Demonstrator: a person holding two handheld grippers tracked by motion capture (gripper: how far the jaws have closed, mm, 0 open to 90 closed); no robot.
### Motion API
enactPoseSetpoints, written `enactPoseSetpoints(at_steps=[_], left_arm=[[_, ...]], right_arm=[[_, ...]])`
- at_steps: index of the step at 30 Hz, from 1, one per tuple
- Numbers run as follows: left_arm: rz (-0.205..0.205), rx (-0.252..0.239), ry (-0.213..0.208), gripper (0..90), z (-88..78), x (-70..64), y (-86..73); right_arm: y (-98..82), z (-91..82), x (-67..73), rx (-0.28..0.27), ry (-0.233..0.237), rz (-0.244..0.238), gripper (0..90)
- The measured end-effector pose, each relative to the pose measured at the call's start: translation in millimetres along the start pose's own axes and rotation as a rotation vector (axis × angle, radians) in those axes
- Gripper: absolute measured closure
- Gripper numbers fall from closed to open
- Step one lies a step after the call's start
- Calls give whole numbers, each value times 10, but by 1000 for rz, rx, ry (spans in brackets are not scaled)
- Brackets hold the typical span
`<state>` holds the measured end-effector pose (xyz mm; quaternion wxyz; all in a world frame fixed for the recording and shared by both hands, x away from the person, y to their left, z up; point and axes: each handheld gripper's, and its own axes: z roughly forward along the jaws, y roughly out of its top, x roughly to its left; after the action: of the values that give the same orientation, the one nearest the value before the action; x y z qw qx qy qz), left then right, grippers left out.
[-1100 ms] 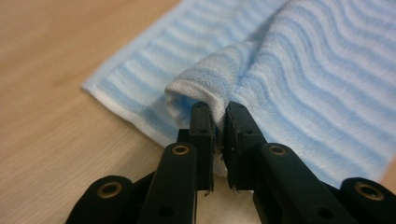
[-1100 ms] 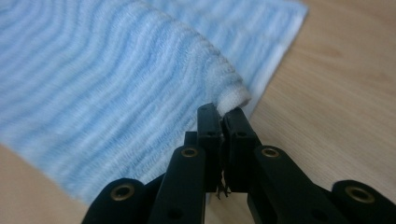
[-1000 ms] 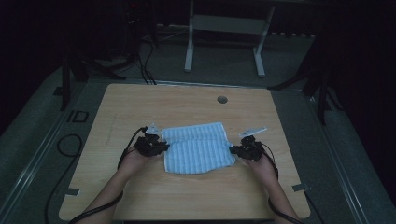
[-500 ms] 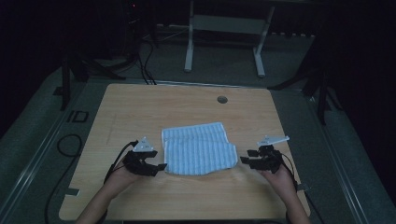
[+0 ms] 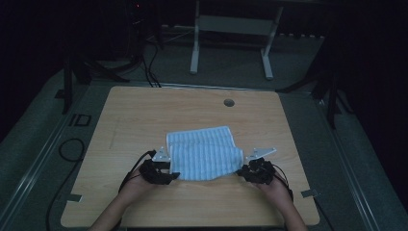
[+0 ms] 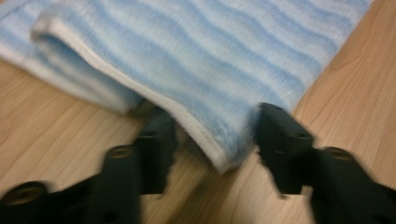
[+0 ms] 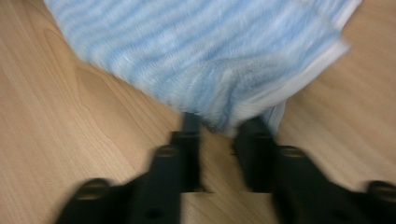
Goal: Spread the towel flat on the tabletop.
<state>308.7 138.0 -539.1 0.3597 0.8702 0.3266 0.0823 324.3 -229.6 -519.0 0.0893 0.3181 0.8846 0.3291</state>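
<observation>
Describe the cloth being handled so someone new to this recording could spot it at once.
On the light wooden table, look toward the near edge, between the left gripper and the right gripper. The folded towel lies there: soft terry with pale blue and white stripes and a white hem, the only fabric on the table.

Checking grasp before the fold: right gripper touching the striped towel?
Touching. In the right gripper view the right gripper has its jaws pinched on a bunched corner of the blue striped towel.
</observation>
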Motion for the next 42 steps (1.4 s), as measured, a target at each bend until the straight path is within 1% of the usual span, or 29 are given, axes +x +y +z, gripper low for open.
enactPoseSetpoints(at_steps=[2,3,4,6,8,9,13,14,15,16,17,18,19,20,21,23,25,27,29,30,31,32,34,35,37,38,39,41,42], left_arm=[[10,-16,-4,723,-8,-23,6],[10,-24,-11,817,-23,-25,8],[12,-31,-14,854,-43,-32,14],[19,-43,-12,874,-103,-47,32],[9,-58,-30,879,-196,-47,62],[12,-76,-23,878,-256,-54,80],[20,-150,4,878,-518,-62,167],[22,-166,16,878,-571,-56,192],[9,-175,17,877,-608,-41,223],[9,-175,17,877,-608,-41,223],[3,-188,22,877,-635,-4,282],[-3,-184,18,876,-634,20,305],[-10,-179,23,876,-623,49,333],[-17,-186,49,875,-607,71,356],[-23,-186,58,875,-587,108,377],[-35,-183,82,873,-515,186,405],[-54,-176,83,868,-398,274,425],[-61,-151,94,866,-300,337,441],[-87,-136,94,846,-188,414,463],[-91,-124,103,845,-124,455,477],[-100,-115,105,812,-72,489,487],[-108,-111,96,812,-39,519,493],[-129,-126,92,812,38,592,495],[-135,-121,93,813,62,613,495],[-128,-106,119,816,124,649,484],[-116,-80,128,816,162,667,472],[-108,-72,137,816,182,672,462],[-90,-42,144,816,223,680,437],[-91,-43,147,817,232,679,421]], right_arm=[[28,-47,28,-23,10,-17,848],[39,-69,38,-24,20,-24,854],[48,-91,53,-28,21,-30,857],[67,-147,73,-37,38,-31,858],[86,-215,98,-46,44,-44,858],[99,-257,105,-46,66,-39,858],[160,-468,171,-84,55,-85,857],[179,-519,175,-96,56,-84,857],[201,-557,171,-103,61,-85,857],[201,-557,171,-103,61,-85,857],[224,-587,163,-112,53,-85,857],[282,-599,127,-115,50,-79,857],[306,-593,111,-116,47,-69,856],[335,-577,72,-122,68,-53,857],[360,-555,33,-130,80,-42,857],[405,-481,-50,-128,53,-10,857],[437,-364,-140,-102,34,23,856],[462,-228,-222,-67,10,48,857],[482,-73,-305,-21,-29,66,856],[485,-32,-333,-16,-38,76,856],[488,33,-379,-10,-37,93,856],[486,80,-414,-2,-46,99,854],[476,153,-473,11,-52,125,854],[461,190,-500,13,-56,131,854],[430,248,-535,28,-58,144,854],[416,266,-542,34,-62,146,854],[392,300,-557,45,-61,150,854],[360,344,-566,66,-62,151,850],[345,363,-569,75,-61,150,850]])
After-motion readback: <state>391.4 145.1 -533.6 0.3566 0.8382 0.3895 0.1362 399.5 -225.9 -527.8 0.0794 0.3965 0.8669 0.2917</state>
